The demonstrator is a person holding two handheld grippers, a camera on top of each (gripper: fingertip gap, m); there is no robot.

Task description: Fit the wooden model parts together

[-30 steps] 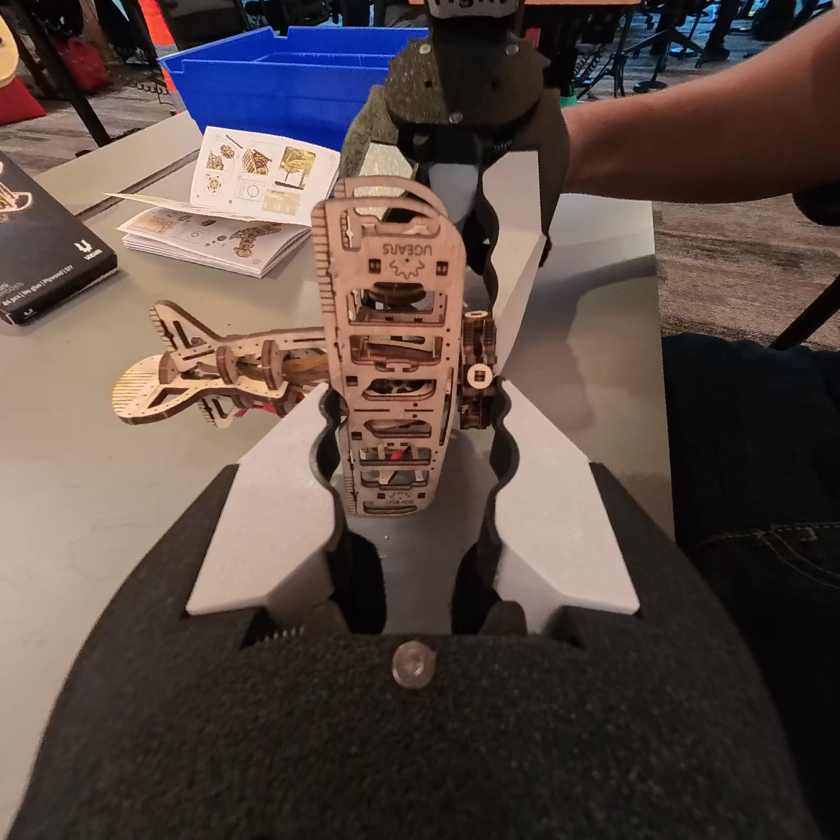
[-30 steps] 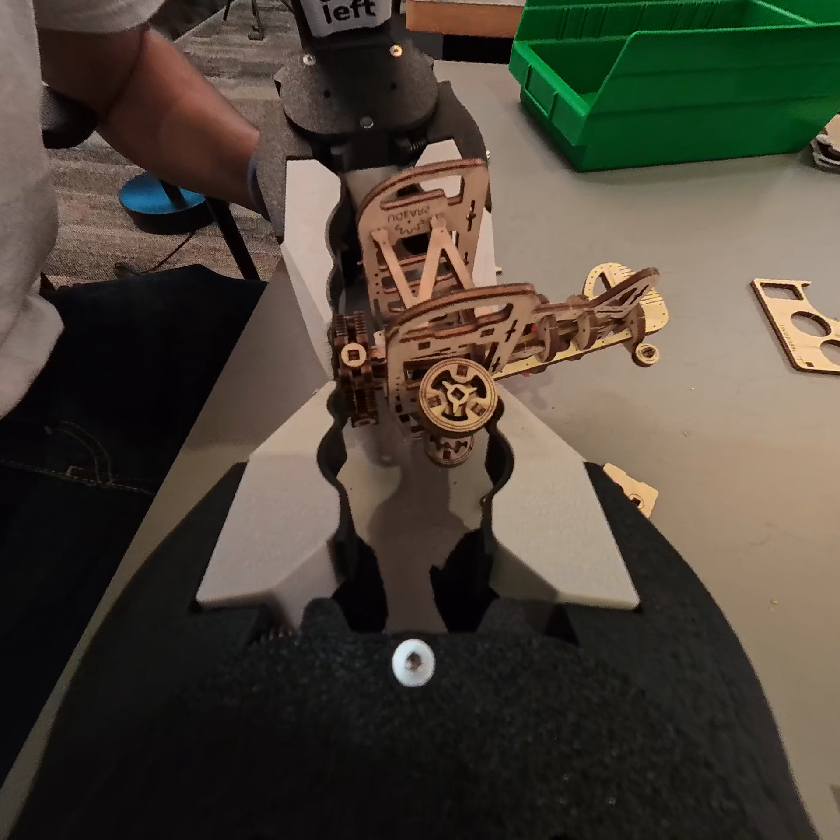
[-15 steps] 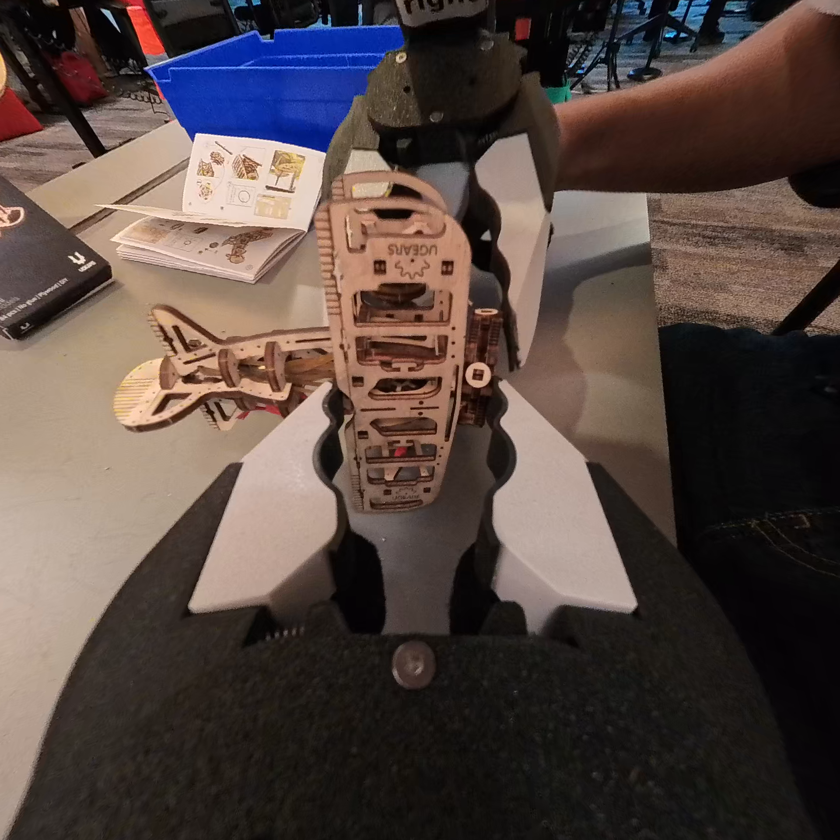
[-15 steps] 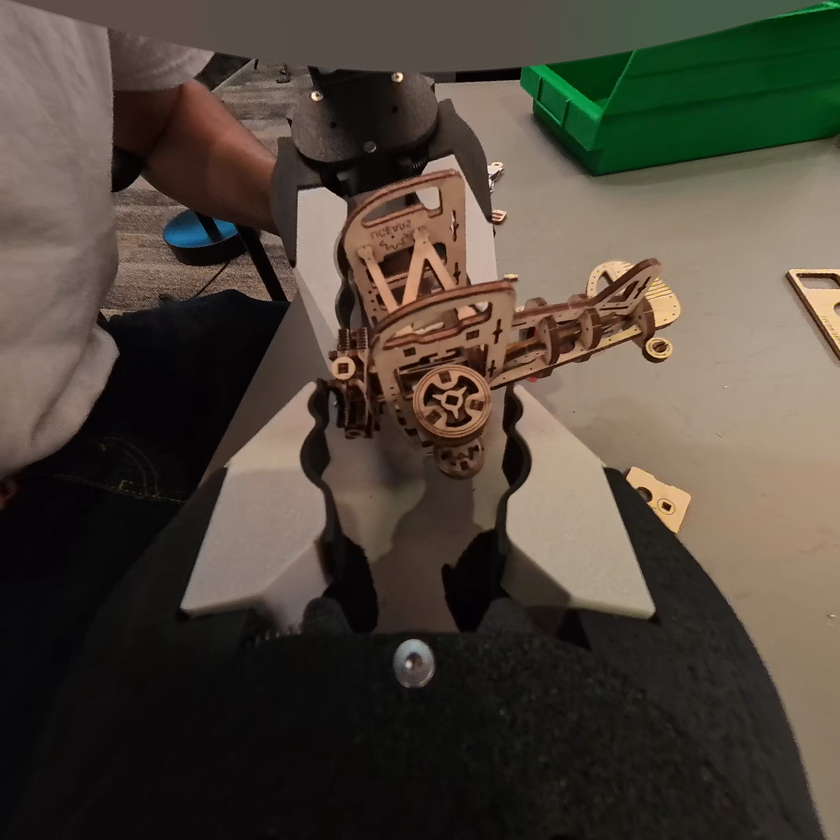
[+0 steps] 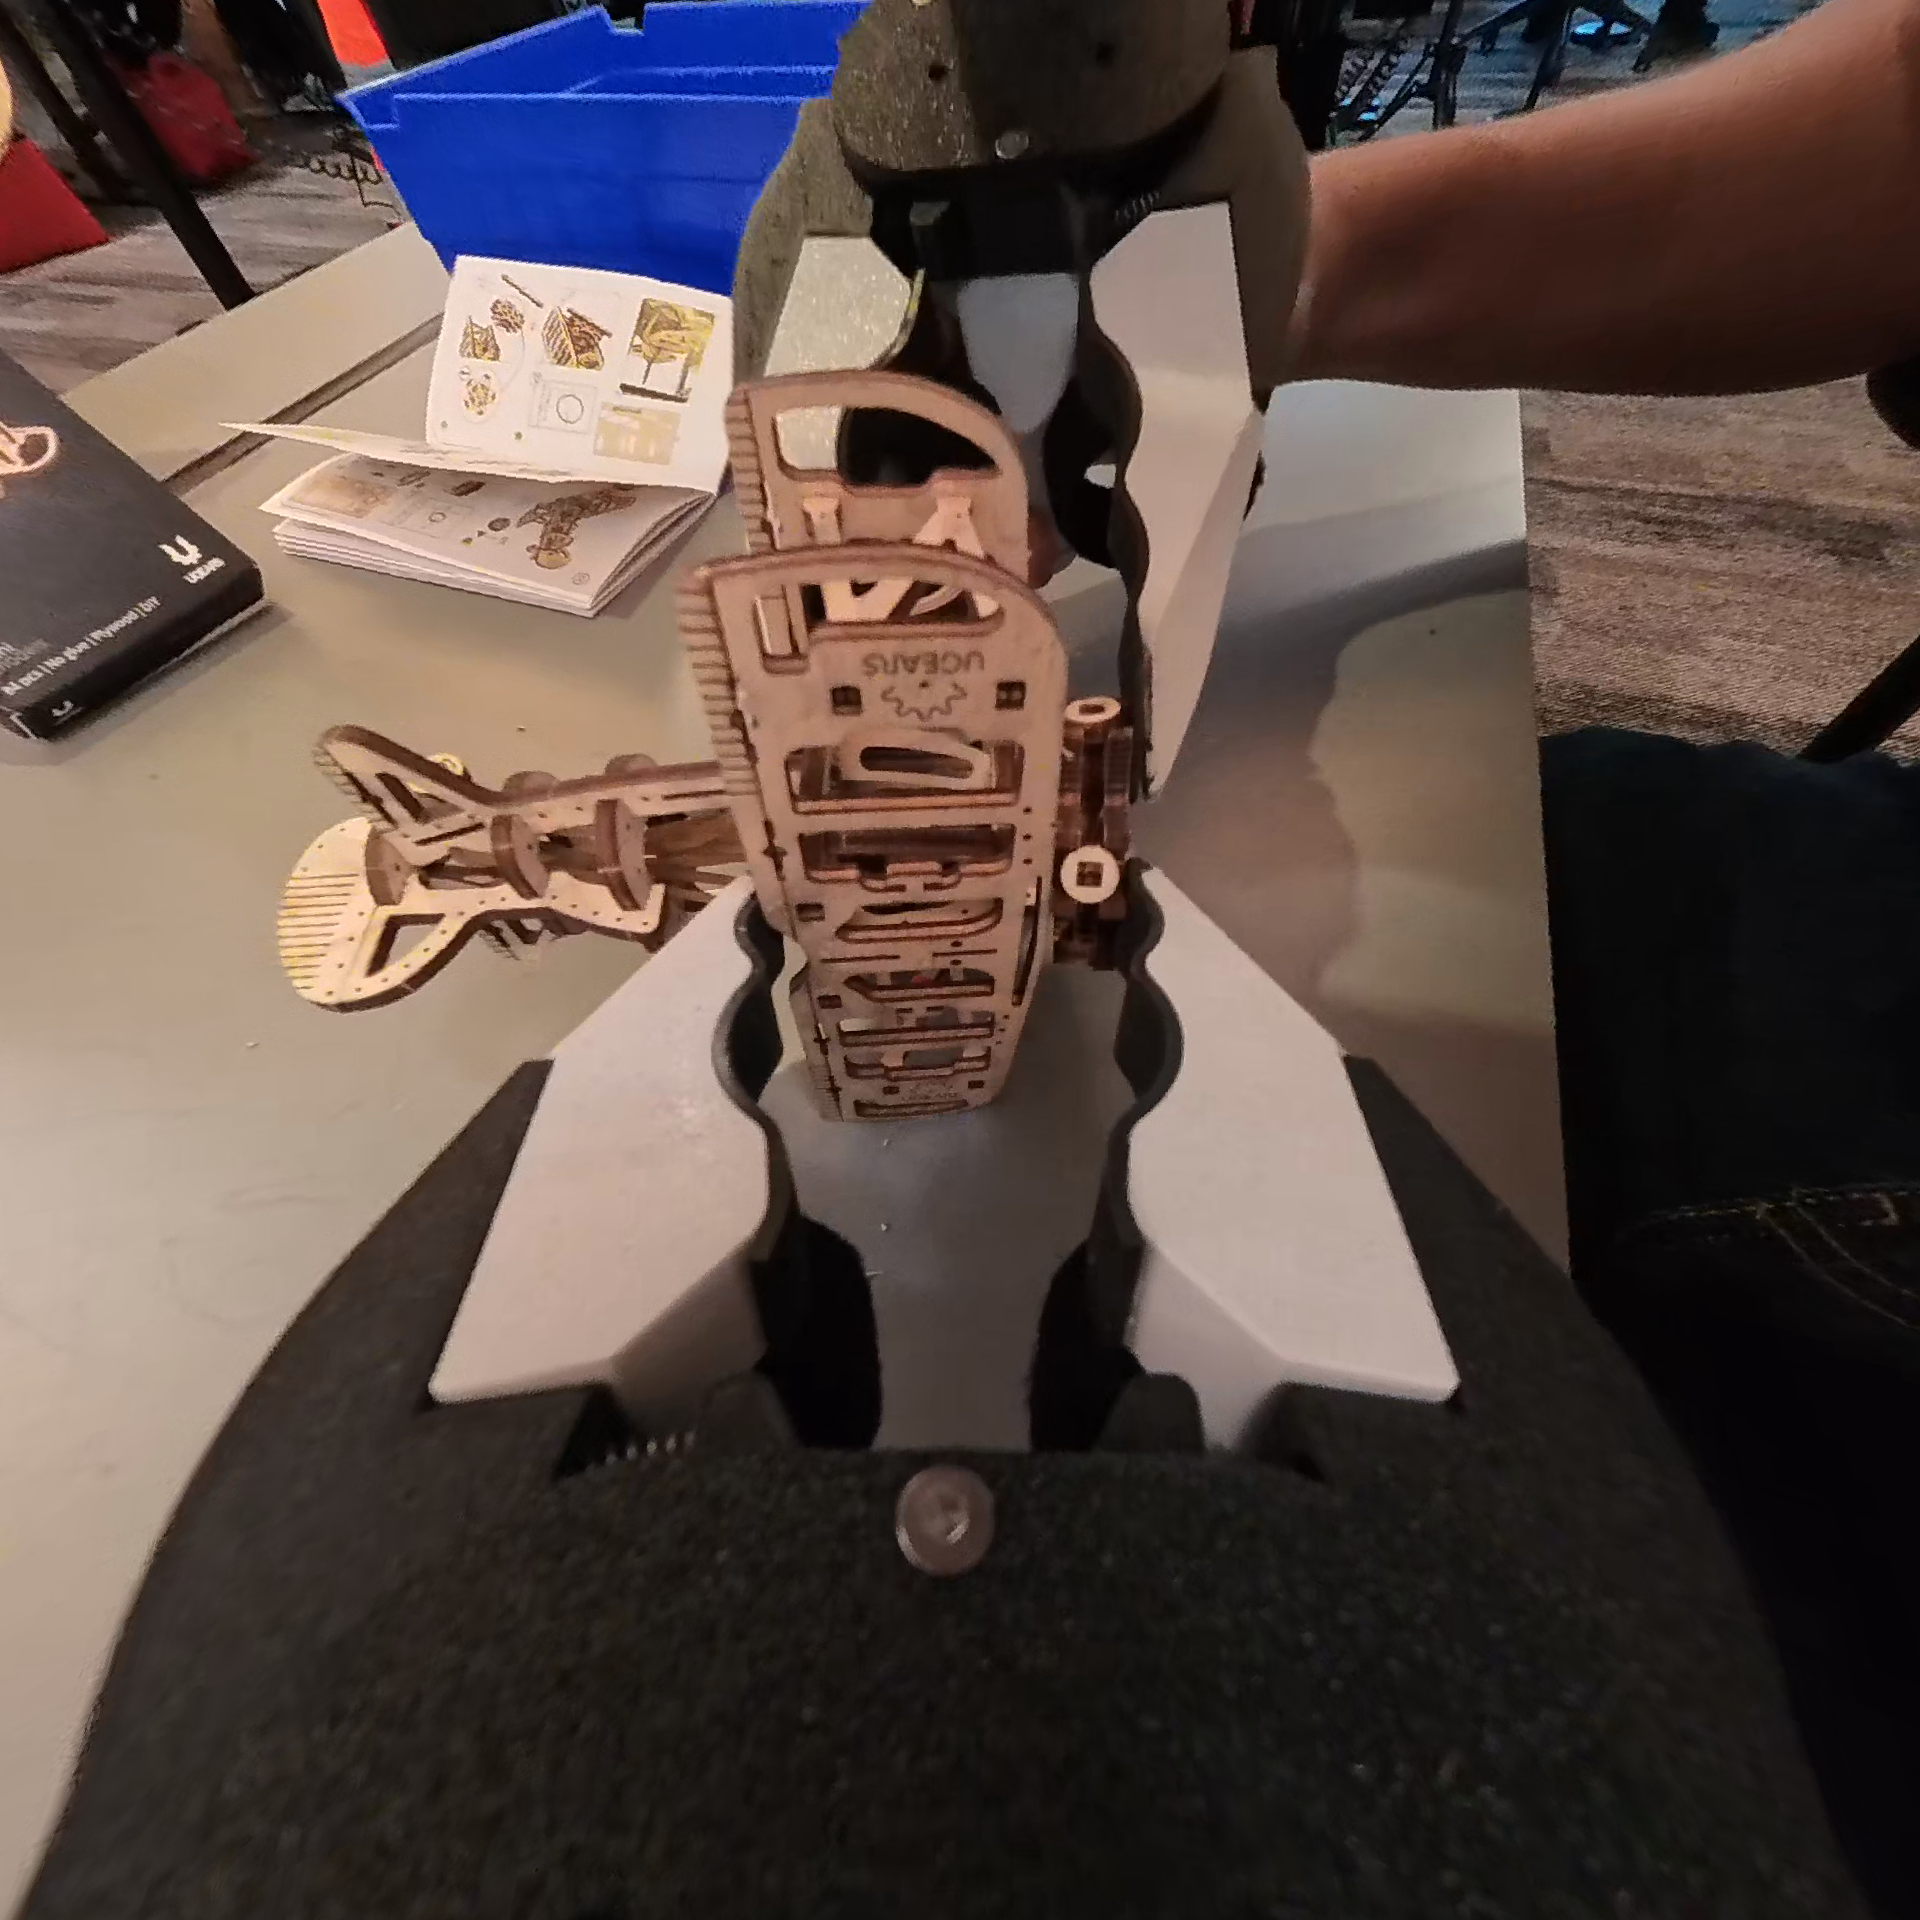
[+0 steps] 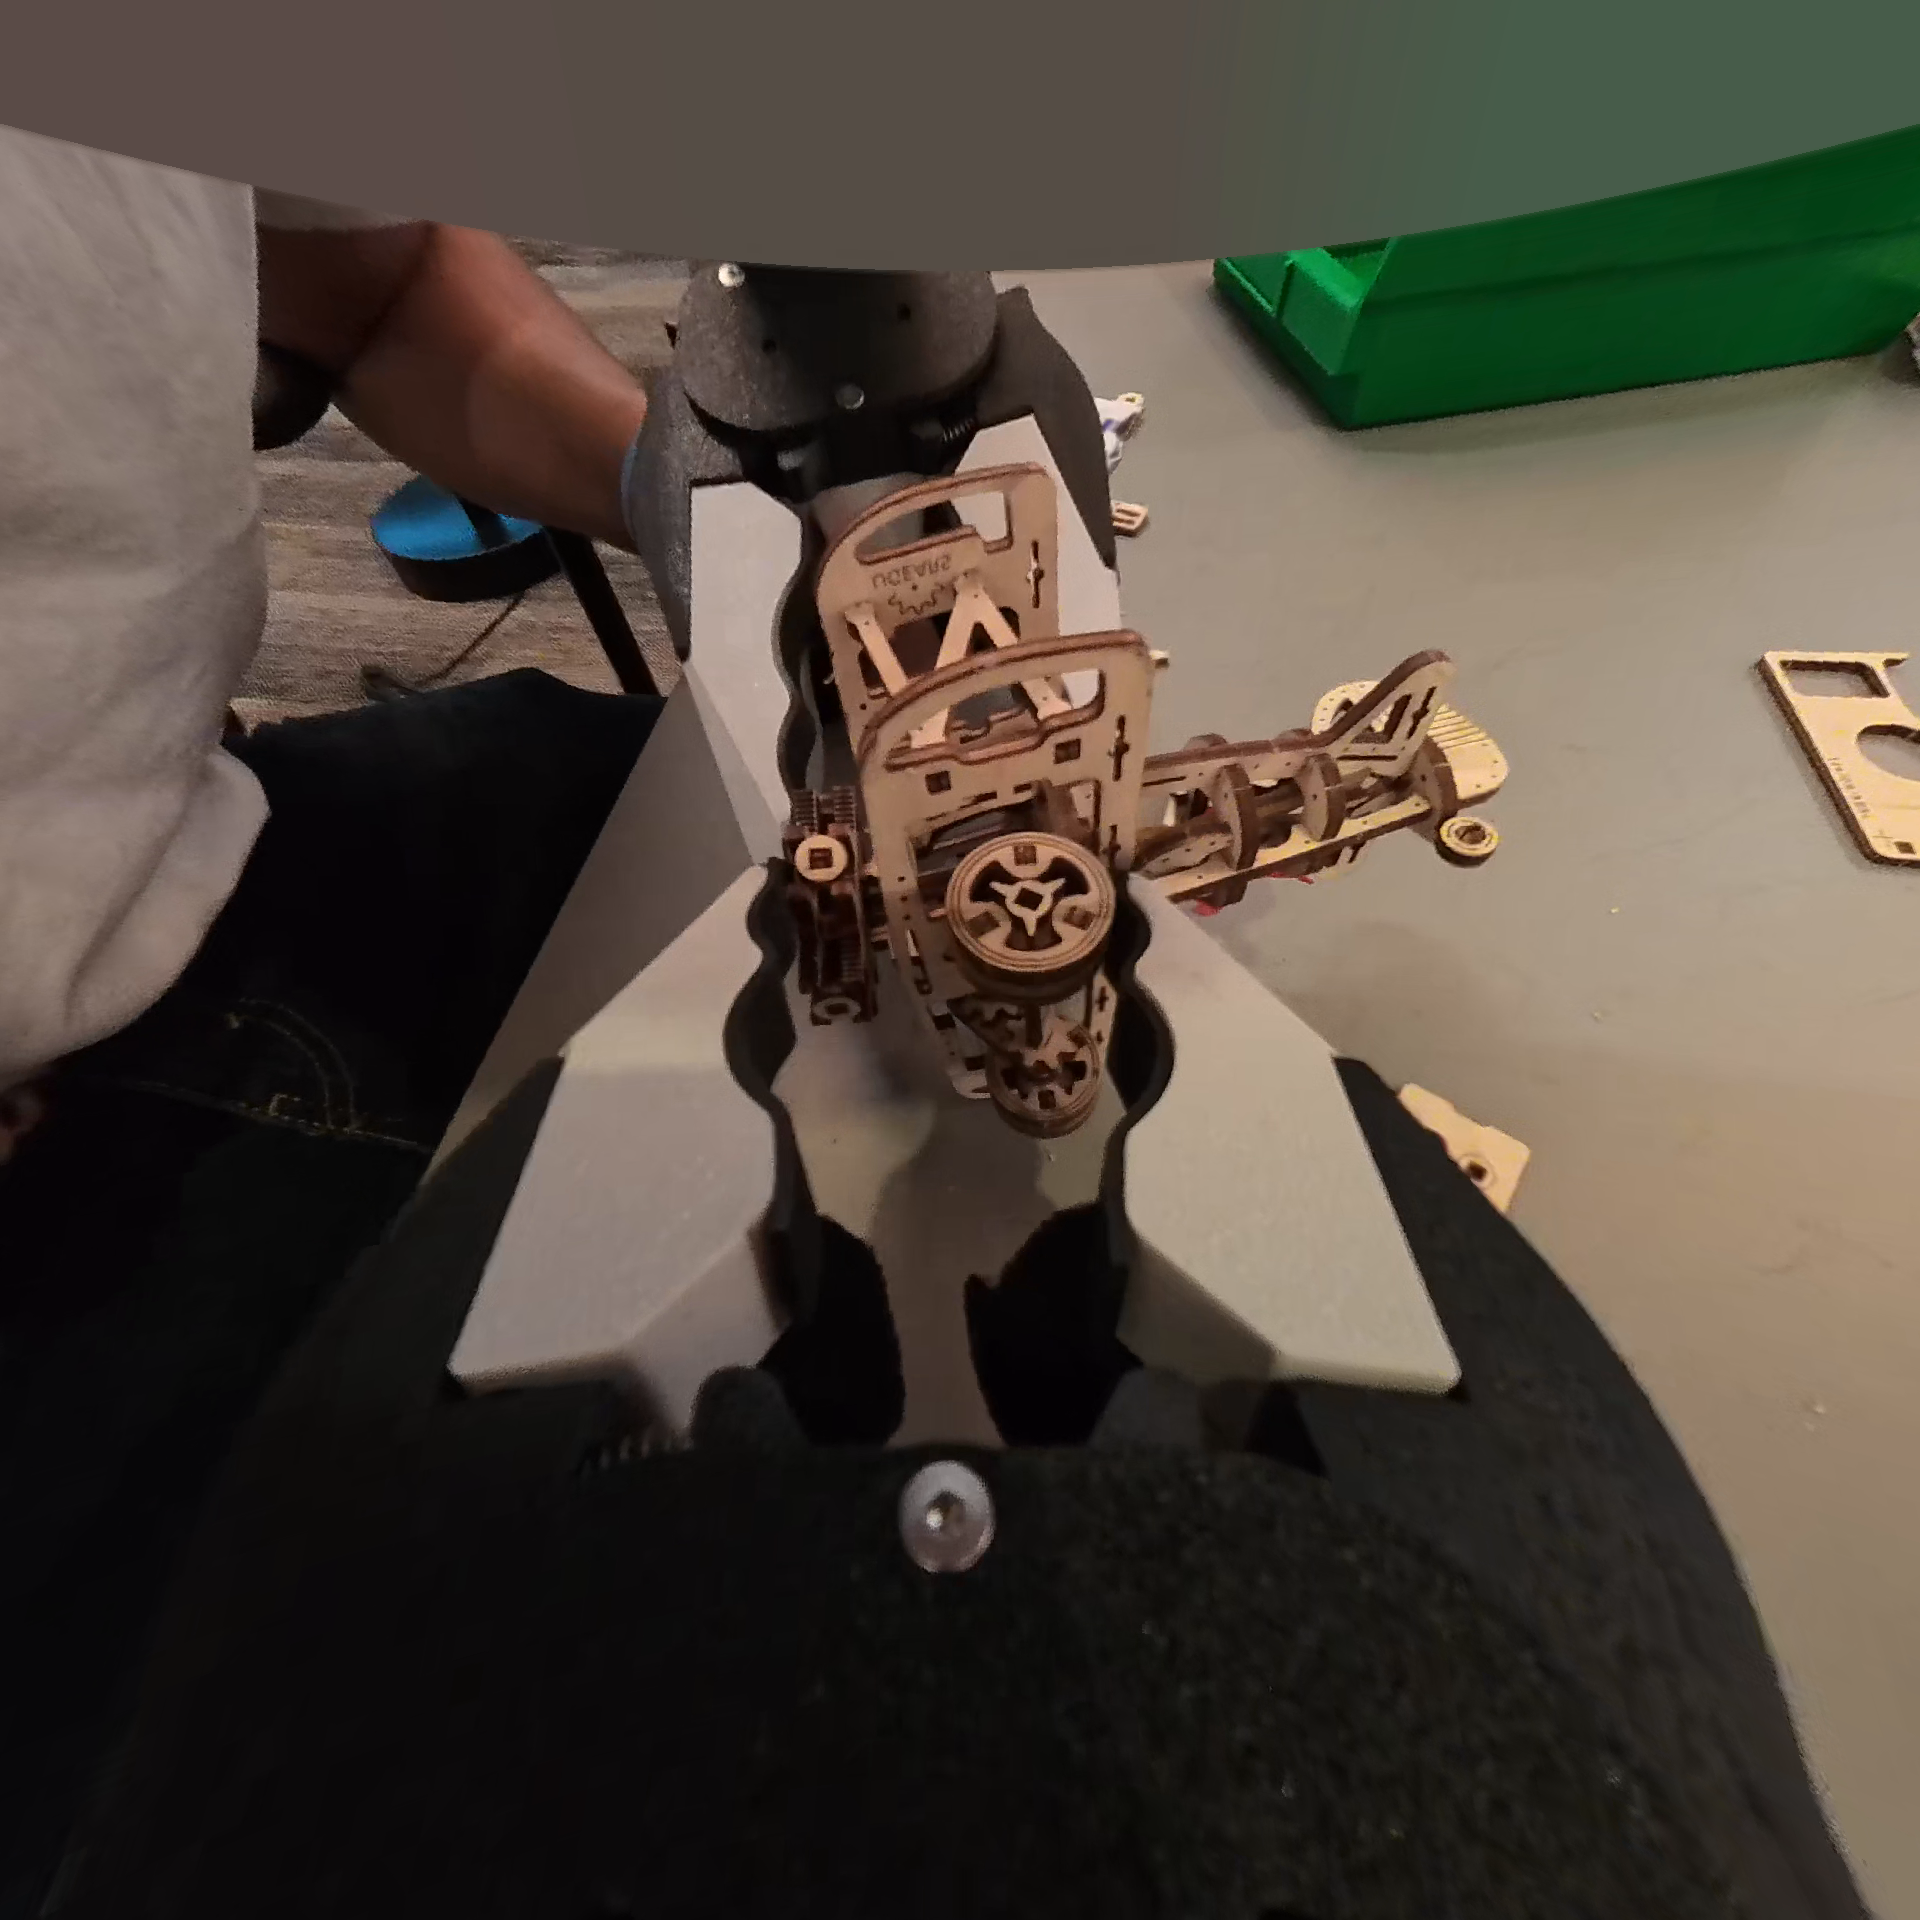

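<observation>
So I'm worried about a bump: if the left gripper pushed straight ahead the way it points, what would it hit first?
Most likely the wooden model plane, which already stands between the left gripper's fingertips. Behind the plane, the right gripper faces it; depth is hard to judge.

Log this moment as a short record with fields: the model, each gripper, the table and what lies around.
model: pale laser-cut wooden biplane model, wings on end, tail pointing to the left wrist view's left
left gripper: left gripper with fingers at either side of the wing stack; contact cannot be told
right gripper: right gripper at the wheel end, fingers flanking it; grip unclear
table: grey tabletop
around: open instruction booklet, blue plastic bin, green plastic bin, flat wooden cut-out sheet
</observation>
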